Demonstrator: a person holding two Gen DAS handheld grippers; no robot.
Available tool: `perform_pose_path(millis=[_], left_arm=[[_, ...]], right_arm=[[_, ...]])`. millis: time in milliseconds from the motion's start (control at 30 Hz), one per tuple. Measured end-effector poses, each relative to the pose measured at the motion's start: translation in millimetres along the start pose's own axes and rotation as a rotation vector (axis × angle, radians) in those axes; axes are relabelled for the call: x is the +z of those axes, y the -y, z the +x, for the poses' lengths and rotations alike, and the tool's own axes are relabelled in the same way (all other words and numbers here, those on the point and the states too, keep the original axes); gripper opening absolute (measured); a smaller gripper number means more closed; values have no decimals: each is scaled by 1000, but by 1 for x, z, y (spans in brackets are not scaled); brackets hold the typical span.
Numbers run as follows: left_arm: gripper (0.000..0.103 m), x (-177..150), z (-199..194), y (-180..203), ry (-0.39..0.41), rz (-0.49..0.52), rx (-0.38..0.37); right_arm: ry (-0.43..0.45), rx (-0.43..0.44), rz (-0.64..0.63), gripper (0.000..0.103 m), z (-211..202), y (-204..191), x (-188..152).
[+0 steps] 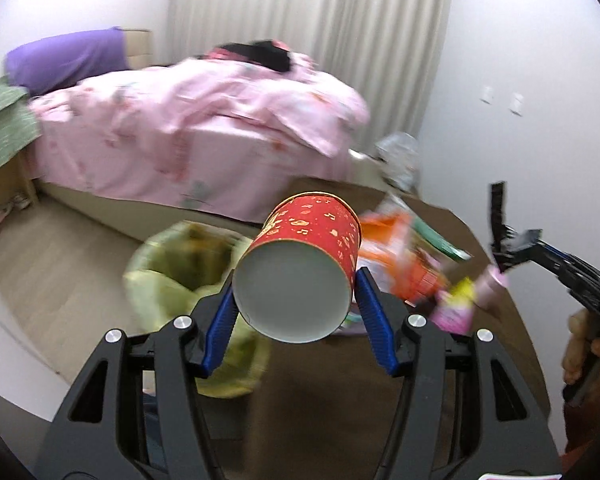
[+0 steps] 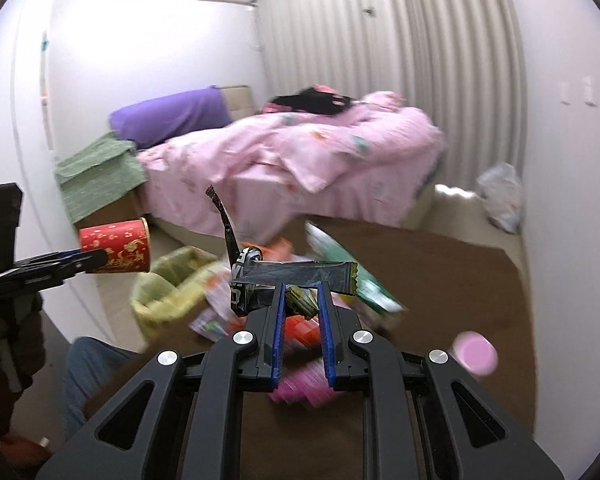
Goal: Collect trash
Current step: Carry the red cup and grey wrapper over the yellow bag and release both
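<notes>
My left gripper (image 1: pixel 296 276) is shut on a red paper cup with gold print (image 1: pixel 300 264), held on its side above the table edge, its white open mouth facing the camera; the cup also shows in the right wrist view (image 2: pixel 118 246). My right gripper (image 2: pixel 302 290) is shut on black and silver snack wrappers (image 2: pixel 284 274), lifted above the trash pile; it shows at the right of the left wrist view (image 1: pixel 500 236). A bin with a yellow-green liner (image 1: pixel 180 276) stands on the floor below the cup and shows in the right wrist view (image 2: pixel 168 292).
A brown table (image 1: pixel 340 400) holds orange, green and pink wrappers (image 1: pixel 404 256) and a pink-capped bottle (image 2: pixel 474 350). A bed with a pink quilt (image 1: pixel 204 128) stands behind. A clear plastic bag (image 2: pixel 500 192) lies on the floor by the wall.
</notes>
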State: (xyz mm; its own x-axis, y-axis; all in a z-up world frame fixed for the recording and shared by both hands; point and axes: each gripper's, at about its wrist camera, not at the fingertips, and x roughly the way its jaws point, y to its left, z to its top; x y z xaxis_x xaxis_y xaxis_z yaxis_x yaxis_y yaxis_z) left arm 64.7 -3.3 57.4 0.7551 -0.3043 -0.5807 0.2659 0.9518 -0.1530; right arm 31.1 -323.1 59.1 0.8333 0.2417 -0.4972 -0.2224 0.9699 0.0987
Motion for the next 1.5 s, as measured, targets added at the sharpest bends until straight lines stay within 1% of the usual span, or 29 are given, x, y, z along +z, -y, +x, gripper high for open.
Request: perform_pose_path(millis=[67, 133, 200, 300, 367, 400, 467, 500, 633, 733, 867, 933, 1000, 1067, 1100, 1133, 1167, 1200, 1233, 1267, 1300, 1333, 1433, 1500], left_arm=[[55, 10, 0, -25, 8, -17, 48], [55, 18, 7, -50, -7, -43, 77], [55, 23, 18, -74, -38, -71, 94], [55, 25, 41, -108, -98, -113, 144], [55, 21, 54, -129, -119, -143, 137], [55, 19, 58, -135, -123, -150, 132], [55, 14, 70, -147, -135, -168, 114], [55, 12, 78, -152, -145, -178, 100], [55, 7, 99, -164, -178, -186, 67], [55, -2, 118, -169, -224, -184, 38], [55, -19, 145, -165, -286, -157, 20], [55, -27, 161, -163, -310, -165, 1], [55, -31, 170, -163, -319, -172, -8], [55, -33, 175, -164, -326, -186, -5], [55, -34, 175, -166, -324, -203, -23], [61, -34, 171, -171, -319, -238, -65], [66, -34, 167, -174, -311, -255, -85], [77, -33, 164, -177, -301, -267, -91], [80, -30, 156, -180, -276, -280, -86], [83, -28, 151, -183, -260, -285, -79], [83, -25, 147, -185, -248, -291, -70], [84, -22, 141, -188, -228, -303, -49], [84, -15, 122, -194, -155, -336, 21], [84, -12, 112, -197, -115, -352, 52]], right_arm=[[-11, 41, -27, 16, 19, -17, 17], [-30, 81, -53, 16, 44, -31, 33], [-70, 125, -80, 16, 79, -50, 48], [-135, 167, -128, 16, 129, -72, 60], [-167, 173, -180, 16, 161, -90, 63], [-191, 177, -216, 16, 182, -102, 63], [-230, 192, -248, 16, 208, -117, 61], [-265, 200, -269, 16, 228, -127, 59], [-329, 202, -312, 16, 272, -151, 52], [-374, 198, -310, 16, 300, -156, 49], [-430, 210, -299, 16, 323, -153, 43], [-460, 224, -284, 16, 332, -155, 41], [-492, 237, -269, 16, 339, -155, 36], [-502, 237, -271, 16, 342, -156, 31], [-500, 236, -273, 16, 342, -157, 29], [-496, 237, -275, 16, 342, -157, 28], [-487, 236, -280, 16, 341, -159, 27], [-478, 233, -285, 16, 340, -160, 26], [-469, 230, -290, 17, 339, -161, 26], [-463, 231, -291, 17, 339, -163, 25], [-468, 237, -288, 22, 339, -164, 25], [-476, 254, -278, 28, 340, -166, 24], [-479, 310, -250, 42, 338, -169, 23], [-467, 309, -260, 44, 331, -171, 24]])
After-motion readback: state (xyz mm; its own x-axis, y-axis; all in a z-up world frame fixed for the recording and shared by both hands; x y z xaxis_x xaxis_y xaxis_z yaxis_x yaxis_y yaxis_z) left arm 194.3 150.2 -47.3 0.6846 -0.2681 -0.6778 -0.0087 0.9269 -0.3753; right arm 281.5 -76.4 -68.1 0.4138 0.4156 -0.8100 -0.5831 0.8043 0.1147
